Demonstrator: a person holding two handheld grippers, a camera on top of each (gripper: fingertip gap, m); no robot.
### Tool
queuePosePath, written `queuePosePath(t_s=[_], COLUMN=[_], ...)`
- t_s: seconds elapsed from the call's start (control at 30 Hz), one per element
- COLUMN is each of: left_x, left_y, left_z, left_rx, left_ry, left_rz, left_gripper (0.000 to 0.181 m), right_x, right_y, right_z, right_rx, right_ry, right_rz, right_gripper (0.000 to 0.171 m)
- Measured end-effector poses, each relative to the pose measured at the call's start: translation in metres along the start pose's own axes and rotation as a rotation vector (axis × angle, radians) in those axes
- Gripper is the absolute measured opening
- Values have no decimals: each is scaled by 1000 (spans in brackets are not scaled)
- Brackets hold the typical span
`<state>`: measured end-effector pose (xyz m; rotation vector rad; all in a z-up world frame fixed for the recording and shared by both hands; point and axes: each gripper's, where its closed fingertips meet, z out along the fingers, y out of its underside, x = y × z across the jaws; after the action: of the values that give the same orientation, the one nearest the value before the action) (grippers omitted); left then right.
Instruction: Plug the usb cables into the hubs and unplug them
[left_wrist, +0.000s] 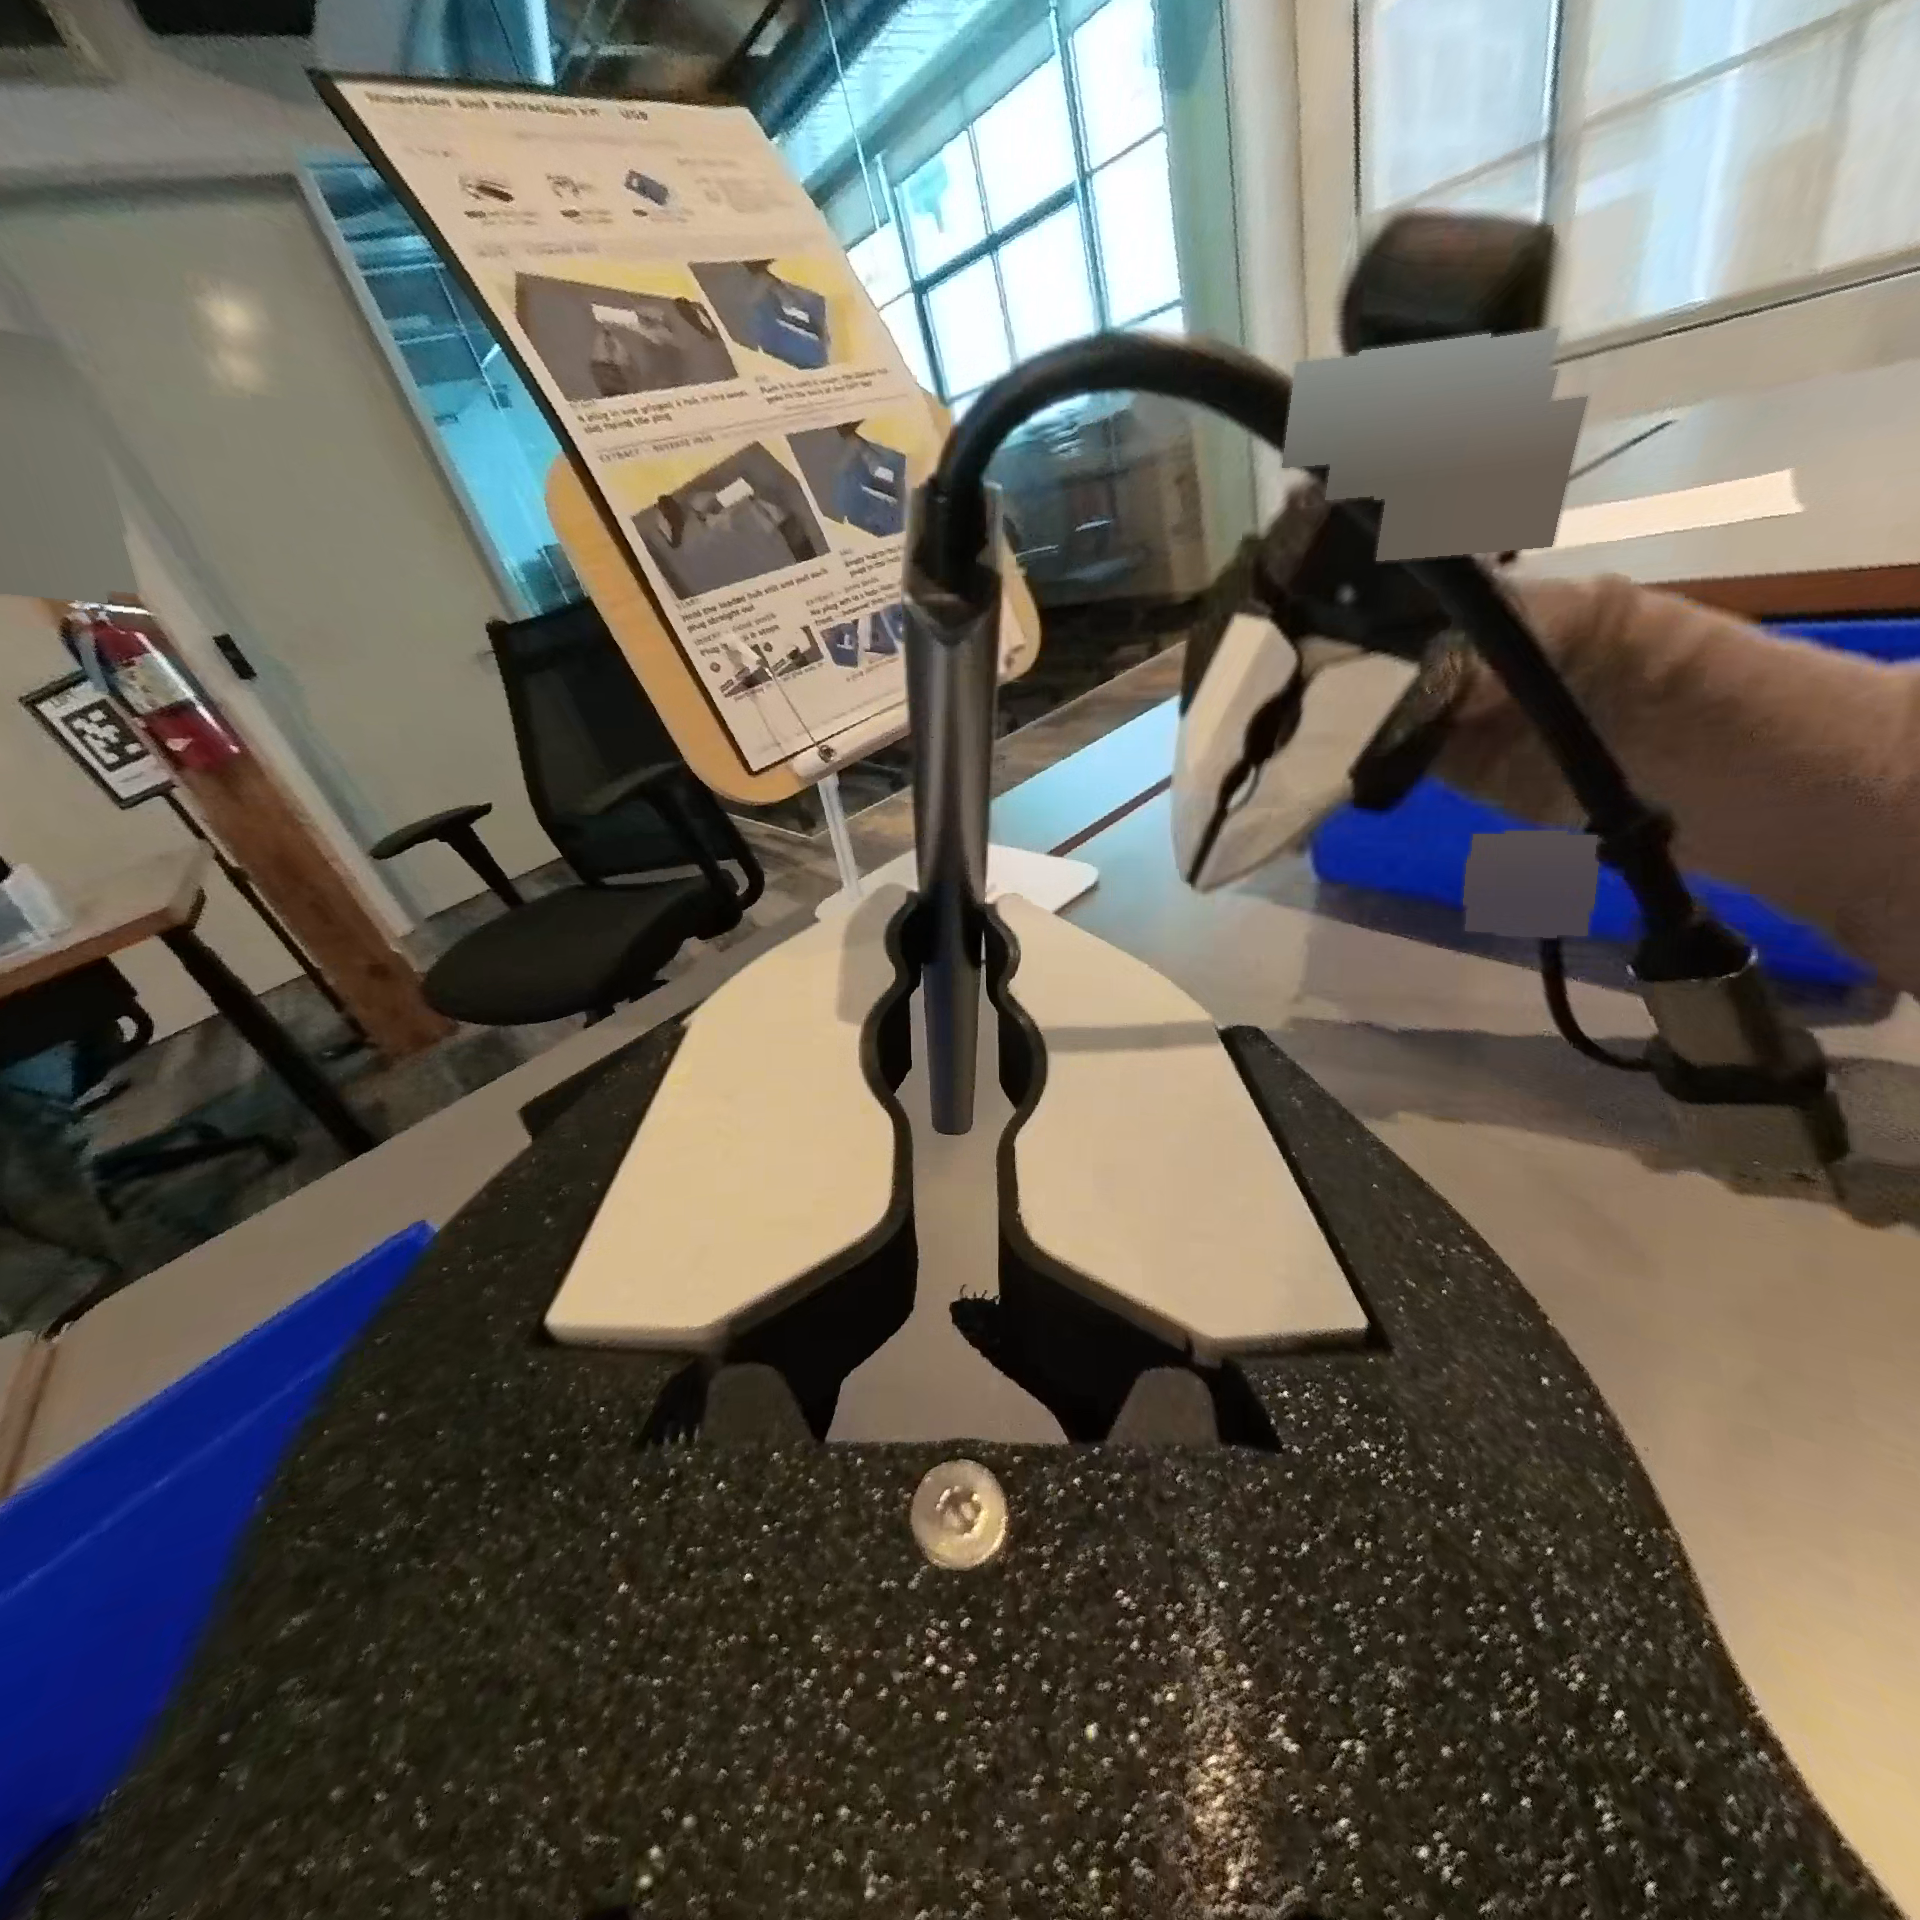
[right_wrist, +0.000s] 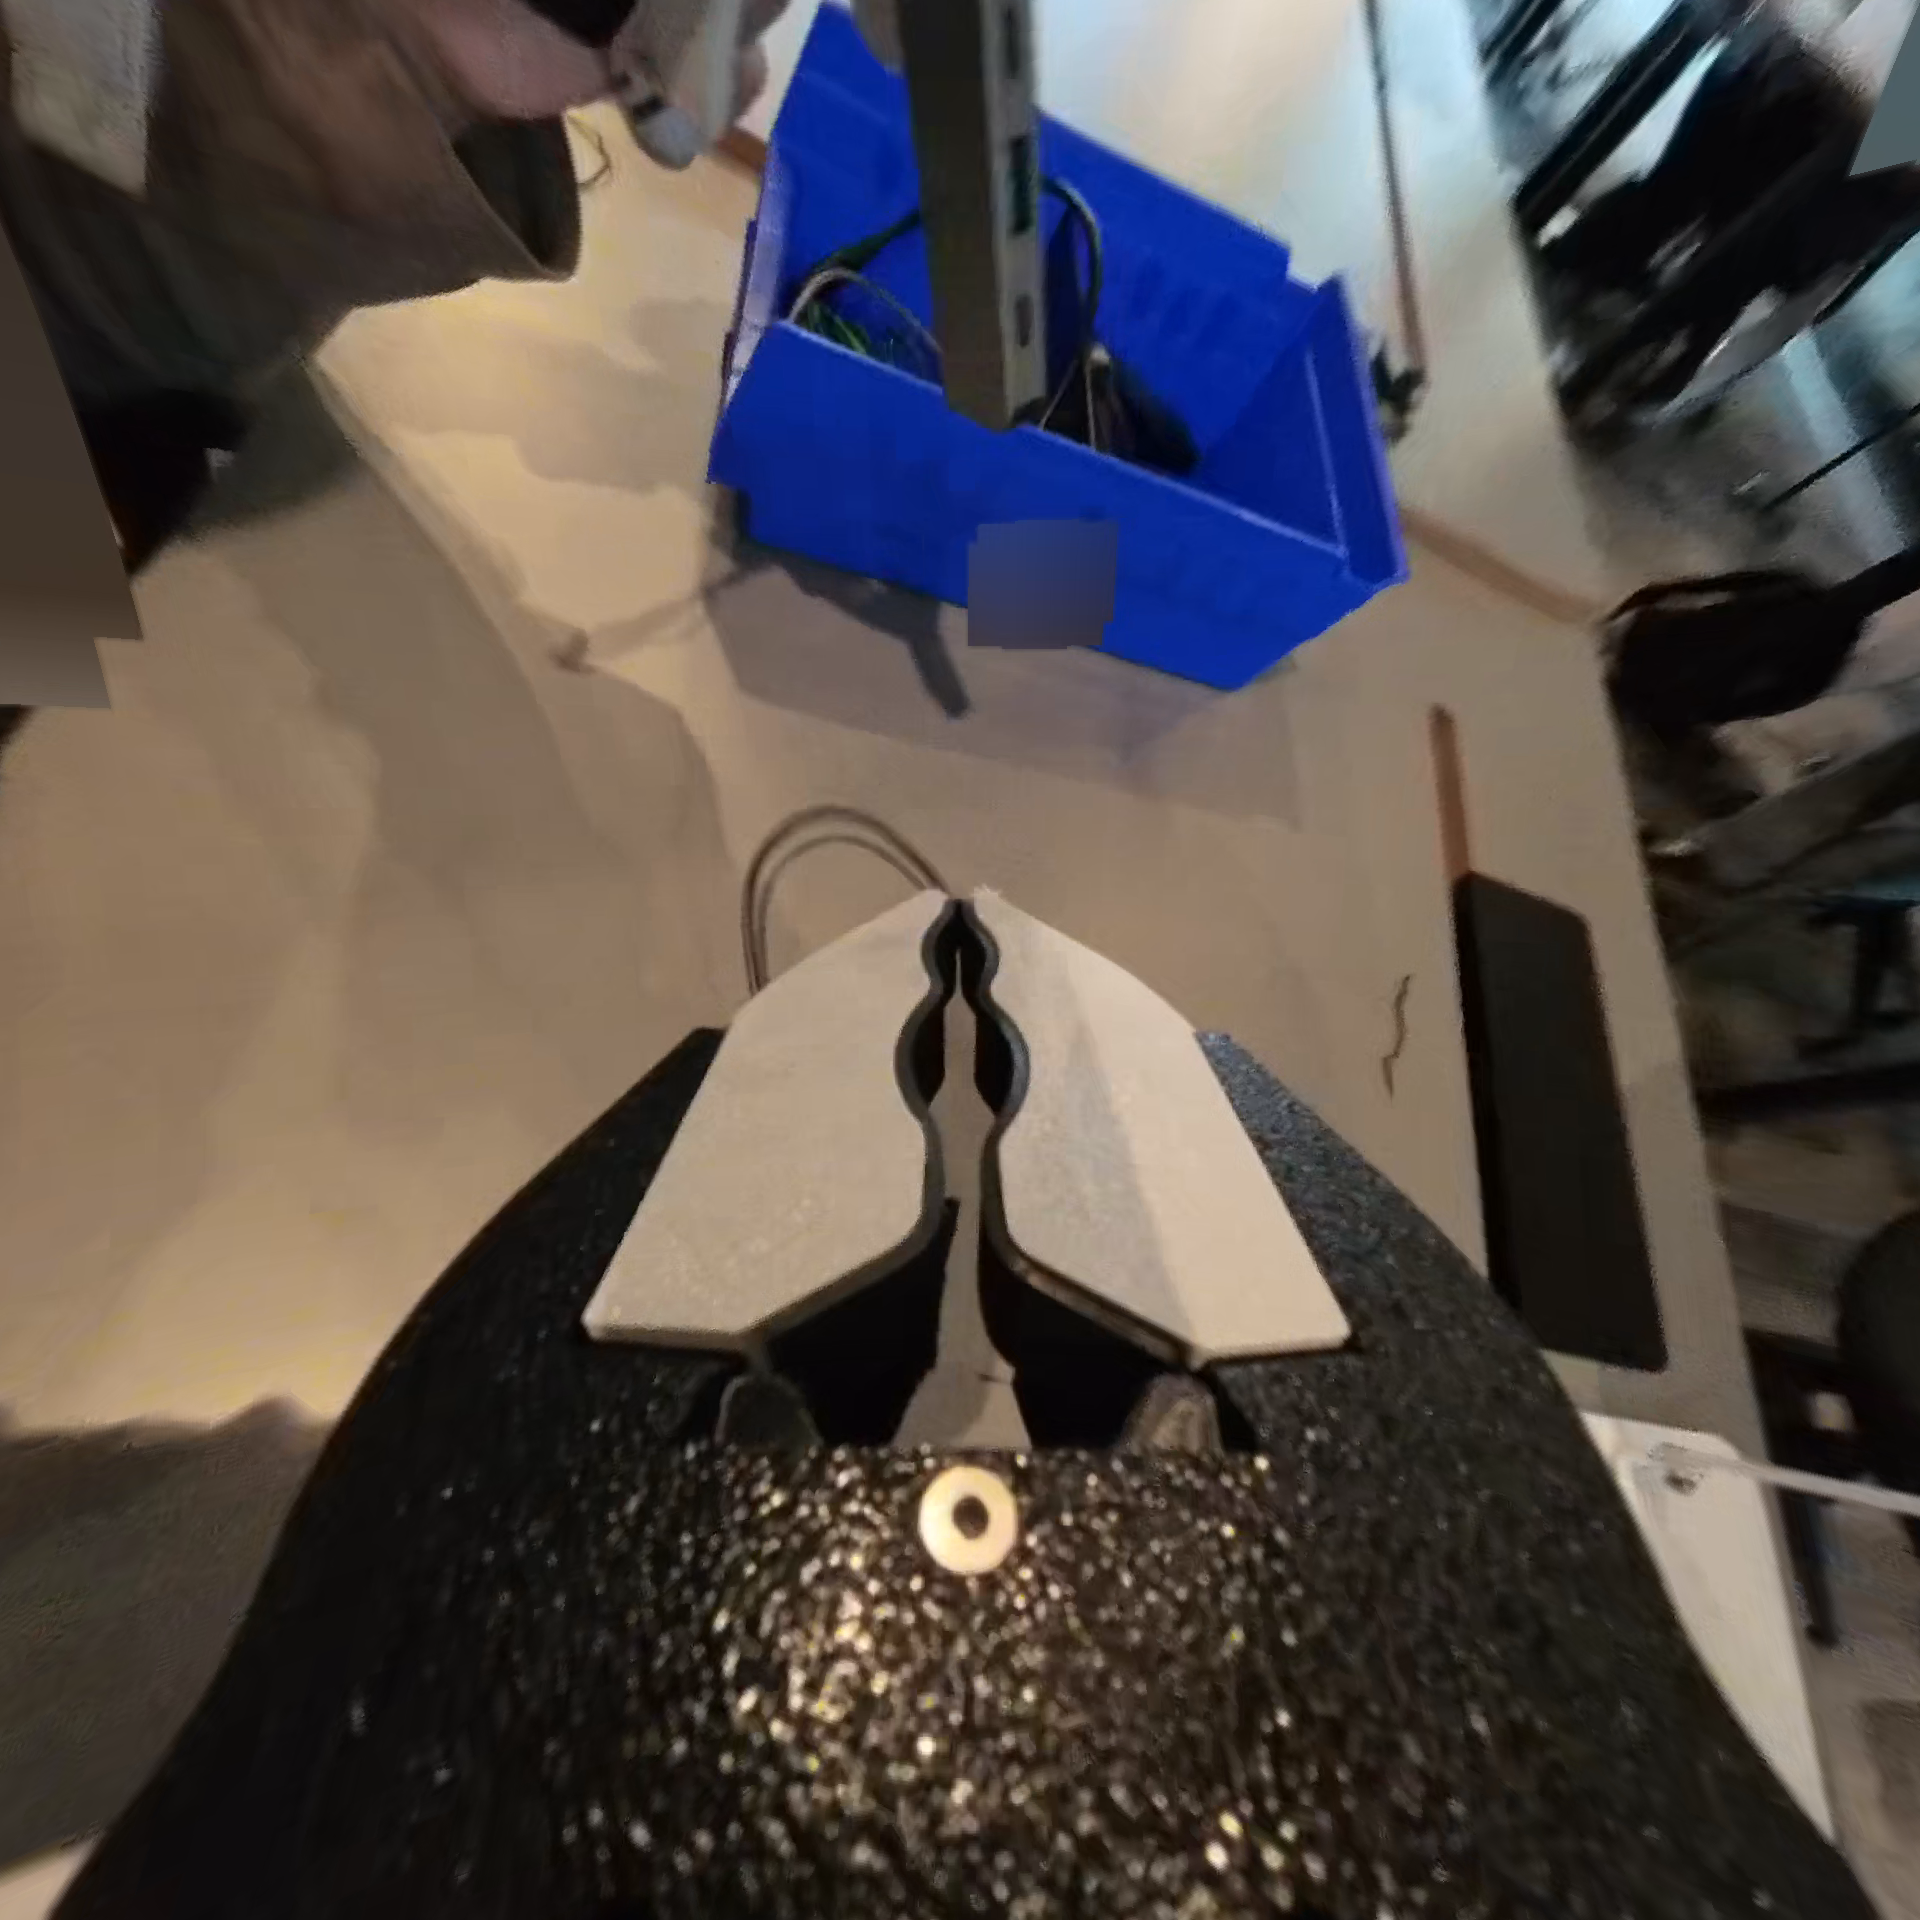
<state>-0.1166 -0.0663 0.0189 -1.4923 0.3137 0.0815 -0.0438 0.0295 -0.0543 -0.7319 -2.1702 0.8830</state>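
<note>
While the left gripper (left_wrist: 951, 961) jaws clamp the grey hub (left_wrist: 948, 821) upright above the desk (left_wrist: 1558, 1351), its black cable (left_wrist: 1122, 374) arcs rightward. Right gripper (right_wrist: 964, 914) jaws are pressed together, grasping nothing visible. Farther off, a blue bin (right_wrist: 1226, 592) holding cables sits near the desk's far edge.
</note>
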Motion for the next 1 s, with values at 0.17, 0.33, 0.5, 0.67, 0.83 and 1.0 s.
queuePosePath(t_s=[0.17, 0.33, 0.5, 0.67, 0.83, 1.0], left_x=[-4, -4, -1, 3, 5, 0], left_y=[2, 2, 2, -5, -7, -7], left_z=[-9, -21, -28, -32, -32, -35], left_rx=[-8, -3, 5, 39, 57, 50], left_ry=[-24, -45, -44, -30, -6, -31], left_rz=[-44, -55, -74, -68, -73, -55], left_gripper=[11, 11, 11, 11, 11, 11], right_x=[29, 42, 28, 15, 18, 17], right_y=[9, 55, 91, 114, 119, 114], right_z=[3, 37, 90, 114, 125, 134], right_rx=[-209, -324, -247, -297, -481, -571], right_ry=[-88, 40, 193, 322, 468, 475], right_rz=[156, 649, 1129, 1244, 1095, 1055], right_gripper=[0, 12, 51, 52, 62, 65])
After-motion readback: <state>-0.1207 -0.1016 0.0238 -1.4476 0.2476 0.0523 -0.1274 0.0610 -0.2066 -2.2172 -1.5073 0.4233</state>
